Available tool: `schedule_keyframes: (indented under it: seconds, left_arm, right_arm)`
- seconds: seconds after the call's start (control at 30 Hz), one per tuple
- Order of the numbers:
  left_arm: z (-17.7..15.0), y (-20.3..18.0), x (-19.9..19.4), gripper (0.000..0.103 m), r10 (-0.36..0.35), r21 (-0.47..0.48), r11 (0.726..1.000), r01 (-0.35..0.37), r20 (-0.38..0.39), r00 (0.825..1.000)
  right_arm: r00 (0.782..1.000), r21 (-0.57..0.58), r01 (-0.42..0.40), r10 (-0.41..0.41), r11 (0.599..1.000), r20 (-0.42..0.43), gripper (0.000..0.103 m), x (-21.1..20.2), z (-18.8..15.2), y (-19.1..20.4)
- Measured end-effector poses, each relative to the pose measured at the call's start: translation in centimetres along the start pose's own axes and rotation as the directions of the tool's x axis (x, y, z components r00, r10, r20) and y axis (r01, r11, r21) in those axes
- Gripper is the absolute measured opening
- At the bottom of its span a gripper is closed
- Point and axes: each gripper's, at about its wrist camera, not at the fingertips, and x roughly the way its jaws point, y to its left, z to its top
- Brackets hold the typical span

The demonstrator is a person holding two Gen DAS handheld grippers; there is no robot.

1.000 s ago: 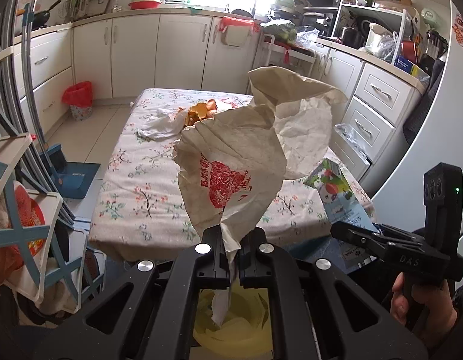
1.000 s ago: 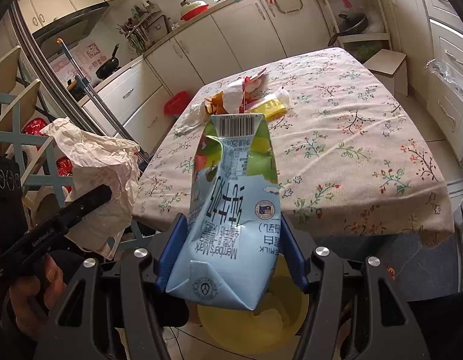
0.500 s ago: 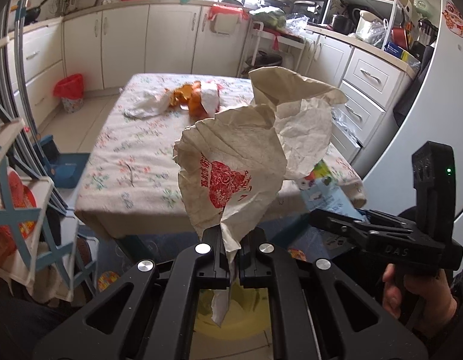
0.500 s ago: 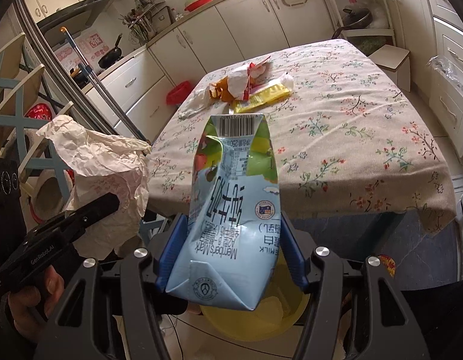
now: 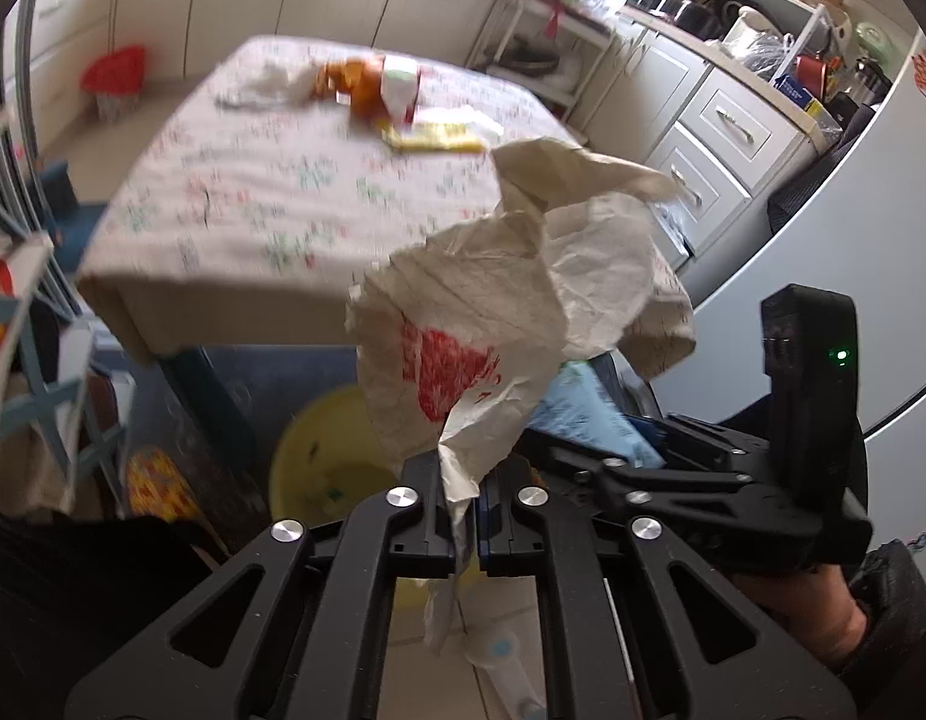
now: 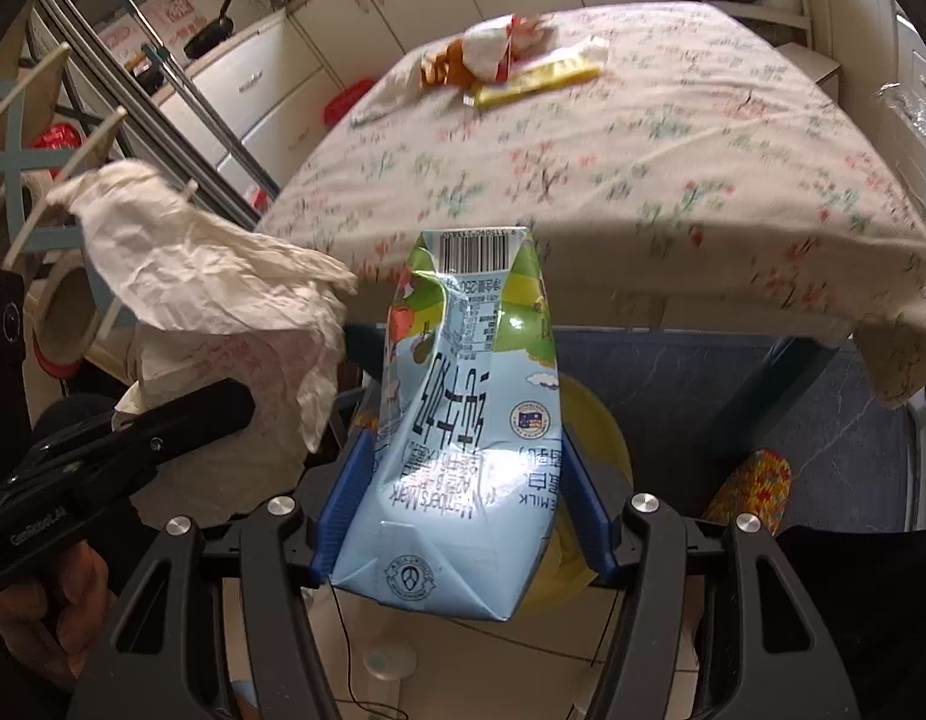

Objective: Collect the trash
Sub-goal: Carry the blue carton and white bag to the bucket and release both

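Closest in, the left gripper (image 5: 463, 501) is clamped all the way shut on the bottom tail of a crumpled paper wrapper (image 5: 511, 312) with a red print on it, and the right gripper (image 6: 463, 501) has its jaws about halfway apart, with the blue pads pressed on both sides of a squashed light-blue milk carton (image 6: 469, 420). Neither grip has changed over the last second. What has changed is the view — a second ago both cameras looked across the tabletop with only a sliver of yellow showing between the jaws, and now both have tipped down and dropped, so the yellow bin (image 5: 318, 462) on the floor sits right behind and under both pieces of trash. Looks to me like both hands are lining up for the drop, so opening the jaws should be next, though the wrapper is floppy and may cling to a pad. Further back, the table (image 6: 673, 138) with the floral cloth isn't done: an orange-and-white heap of wrappers (image 6: 481, 54), a yellow packet (image 6: 541, 81) just beside it and a white tissue (image 5: 264, 84) are out at the far end, so there's at least one more trip.
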Motion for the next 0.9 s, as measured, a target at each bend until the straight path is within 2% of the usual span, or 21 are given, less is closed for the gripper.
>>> schedule_keyframes:
  seconds: [0.1,0.2,0.27,0.47,0.67,0.9]
  left_arm:
    - [-0.5,0.1,0.8,0.004,0.003,-0.007,1.000,-0.003,-0.041,0.999]
    - [-0.7,0.0,1.2,0.012,0.009,0.000,1.000,-0.009,-0.061,0.998]
    - [-0.7,-0.1,1.2,0.031,0.036,0.012,0.999,-0.035,-0.058,0.998]
    - [-0.1,-0.2,0.2,0.061,0.138,0.048,0.989,-0.138,0.005,0.990]
    - [0.4,-0.7,-0.7,0.077,0.233,0.087,0.967,-0.240,0.086,0.969]
    - [0.7,-0.5,-1.3,0.080,0.265,0.084,0.957,-0.277,0.131,0.955]
  right_arm:
    - [0.999,-0.010,0.004,-0.004,1.000,-0.040,0.060,1.0,-0.5,0.3]
    - [0.998,-0.021,0.011,-0.012,1.000,-0.058,0.060,1.5,-0.7,0.6]
    - [0.998,-0.020,0.013,-0.014,1.000,-0.067,0.060,1.8,-0.8,0.6]
    - [0.996,0.009,0.007,-0.006,1.000,-0.084,0.061,2.8,-0.5,0.3]
    - [0.997,0.027,0.003,-0.001,1.000,-0.072,0.066,2.5,-0.3,0.3]
    - [0.999,0.069,0.000,0.002,0.998,-0.037,0.069,1.8,0.1,-0.4]
